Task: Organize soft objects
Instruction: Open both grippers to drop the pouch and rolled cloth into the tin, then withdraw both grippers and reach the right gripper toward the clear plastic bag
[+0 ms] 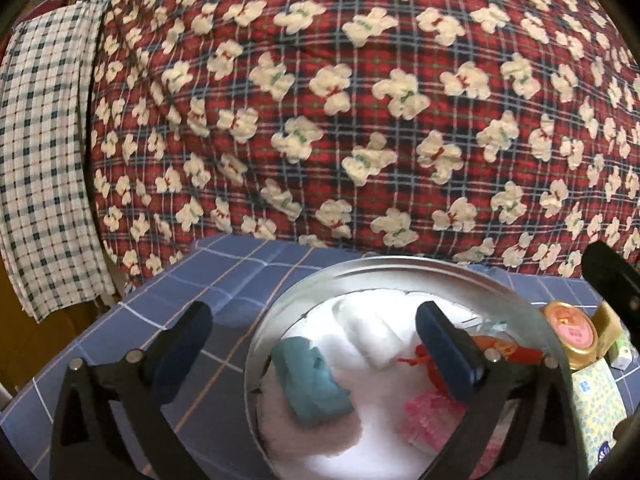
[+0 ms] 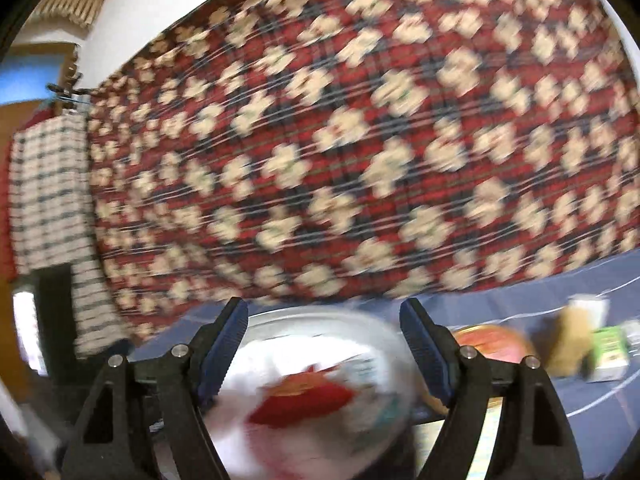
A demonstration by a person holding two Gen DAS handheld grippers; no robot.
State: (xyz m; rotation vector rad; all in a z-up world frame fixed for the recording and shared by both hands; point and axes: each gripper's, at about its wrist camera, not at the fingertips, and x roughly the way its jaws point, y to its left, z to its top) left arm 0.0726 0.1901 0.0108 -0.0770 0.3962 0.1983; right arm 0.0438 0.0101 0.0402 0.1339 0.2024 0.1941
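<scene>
A round metal basin [image 1: 400, 268] stands on a blue checked tablecloth [image 1: 208, 280]. Inside lie a white cloth [image 1: 368, 328], a teal folded cloth [image 1: 316, 388], a pink frilly piece [image 1: 428, 412] and a small red item [image 1: 416, 360]. My left gripper [image 1: 316, 344] hangs open over the basin with its left finger outside the rim; nothing is between its pads. The right wrist view is blurred. There my right gripper [image 2: 324, 320] is open above the basin [image 2: 280, 314], over the white cloth [image 2: 256, 364] and a red soft item [image 2: 308, 400], holding nothing.
A red plaid quilt with white bears [image 1: 320, 100] rises close behind the table. A checked cloth [image 1: 44, 160] hangs at the left. Right of the basin stand a gold-lidded jar [image 1: 570, 330], a yellow patterned pack [image 1: 596, 408] and a green box [image 2: 610, 352].
</scene>
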